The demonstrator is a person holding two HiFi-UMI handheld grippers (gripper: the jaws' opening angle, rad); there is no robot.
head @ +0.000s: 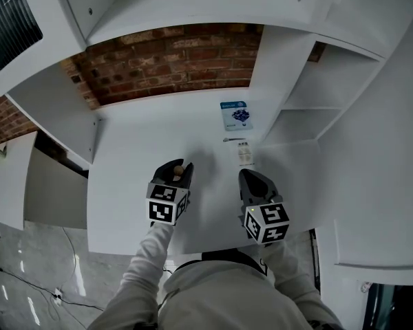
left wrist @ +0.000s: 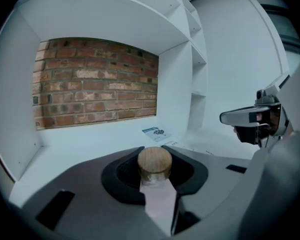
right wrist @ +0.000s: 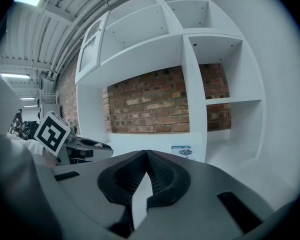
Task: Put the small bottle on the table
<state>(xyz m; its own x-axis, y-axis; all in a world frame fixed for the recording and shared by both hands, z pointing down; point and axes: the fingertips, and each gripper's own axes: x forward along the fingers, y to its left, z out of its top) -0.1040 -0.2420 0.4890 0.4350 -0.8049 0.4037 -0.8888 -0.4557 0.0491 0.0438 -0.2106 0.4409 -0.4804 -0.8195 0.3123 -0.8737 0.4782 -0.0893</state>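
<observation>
A small clear bottle with a round wooden cap (left wrist: 154, 163) stands upright between the dark jaws of my left gripper (left wrist: 155, 170), which is shut on it. From the head view the cap (head: 179, 170) shows at the tip of the left gripper (head: 177, 176), over the white table (head: 124, 184). My right gripper (head: 251, 179) hovers beside it to the right, over the table's front part. In its own view the right gripper (right wrist: 146, 170) has its jaws meeting at the tips, with nothing between them.
A blue-and-white leaflet (head: 236, 114) lies at the back of the table, with a small white packet (head: 245, 154) and a thin metal item (head: 233, 139) nearer. White shelf compartments (head: 316, 108) rise on the right. A brick wall (head: 172, 60) backs the table.
</observation>
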